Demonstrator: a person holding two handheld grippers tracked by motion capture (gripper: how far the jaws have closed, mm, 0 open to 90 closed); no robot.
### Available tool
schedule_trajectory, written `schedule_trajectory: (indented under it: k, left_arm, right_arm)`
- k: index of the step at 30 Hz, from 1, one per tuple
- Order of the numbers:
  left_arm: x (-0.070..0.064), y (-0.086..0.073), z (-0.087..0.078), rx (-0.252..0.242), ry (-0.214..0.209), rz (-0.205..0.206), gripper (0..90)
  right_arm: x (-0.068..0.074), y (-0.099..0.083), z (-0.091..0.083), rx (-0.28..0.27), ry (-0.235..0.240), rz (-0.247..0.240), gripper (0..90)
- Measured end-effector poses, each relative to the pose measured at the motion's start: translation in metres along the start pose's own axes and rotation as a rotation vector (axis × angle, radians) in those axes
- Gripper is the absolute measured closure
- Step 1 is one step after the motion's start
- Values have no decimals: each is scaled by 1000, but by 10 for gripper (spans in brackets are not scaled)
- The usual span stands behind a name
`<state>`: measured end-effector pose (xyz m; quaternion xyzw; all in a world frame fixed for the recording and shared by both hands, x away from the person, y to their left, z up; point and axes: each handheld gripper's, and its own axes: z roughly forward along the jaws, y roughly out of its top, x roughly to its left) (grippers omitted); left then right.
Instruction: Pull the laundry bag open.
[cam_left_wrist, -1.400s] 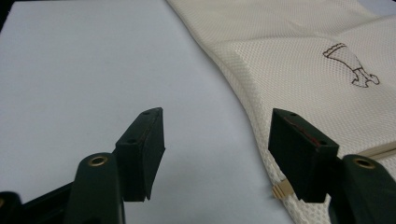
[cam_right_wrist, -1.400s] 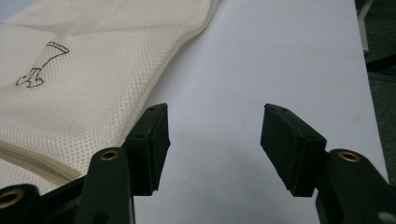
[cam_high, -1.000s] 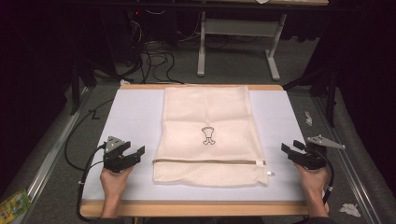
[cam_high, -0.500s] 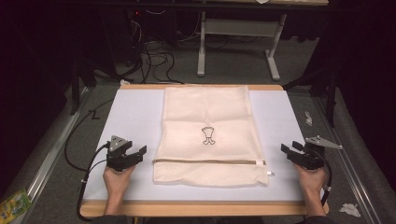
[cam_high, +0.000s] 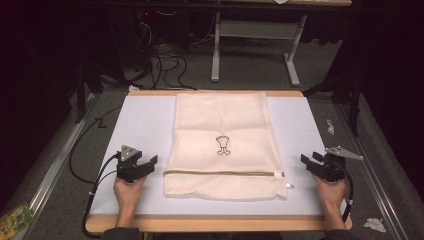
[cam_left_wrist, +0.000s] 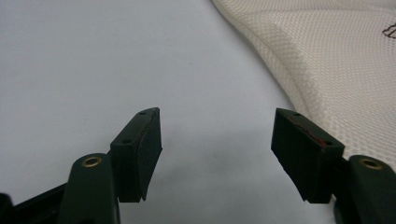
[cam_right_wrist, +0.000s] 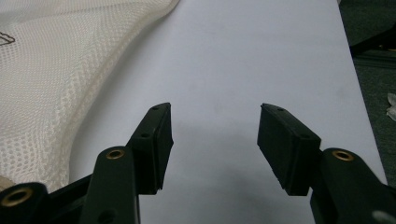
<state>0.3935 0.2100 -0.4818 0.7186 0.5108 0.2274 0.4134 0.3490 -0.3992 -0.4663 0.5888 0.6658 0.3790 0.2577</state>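
Observation:
A cream mesh laundry bag (cam_high: 222, 142) lies flat in the middle of the white table top (cam_high: 140, 125), with a small black emblem (cam_high: 222, 145) on it and a zipper (cam_high: 225, 173) running across near its front edge. My left gripper (cam_high: 150, 162) rests on the table just left of the bag's front left corner, open and holding nothing. In the left gripper view the mesh bag (cam_left_wrist: 336, 60) lies to the right of the open left gripper (cam_left_wrist: 217, 140). My right gripper (cam_high: 307, 161) sits right of the bag, open and holding nothing. Its own view shows the open right gripper (cam_right_wrist: 215, 135) with the bag (cam_right_wrist: 56, 79) at the left.
The table has a wooden rim (cam_high: 215, 222) along its front. Cables (cam_high: 85, 150) trail off the left side onto the grey floor. A metal desk frame (cam_high: 255, 45) stands behind the table. Scraps lie on the floor at the right (cam_high: 372, 225) and a green packet (cam_high: 12, 220) at bottom left.
The left gripper has shifted slightly right, closer to the bag's corner. The right gripper has hardly moved. The bag lies as before.

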Motion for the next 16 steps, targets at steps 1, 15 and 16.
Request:
schedule_trajectory:
  k: [1, 15, 16]
  left_arm:
    - [0, 0, 0, 0, 0, 0, 337]
    - [-2, -3, 0, -10, 18, 7, 325]
    - [-2, -3, 0, -10, 18, 7, 324]
  right_arm:
    - [0, 0, 0, -1, -1, -1, 458]
    - [3, -7, 5, 7, -10, -16, 445]
    - [3, -7, 5, 6, -11, -22, 439]
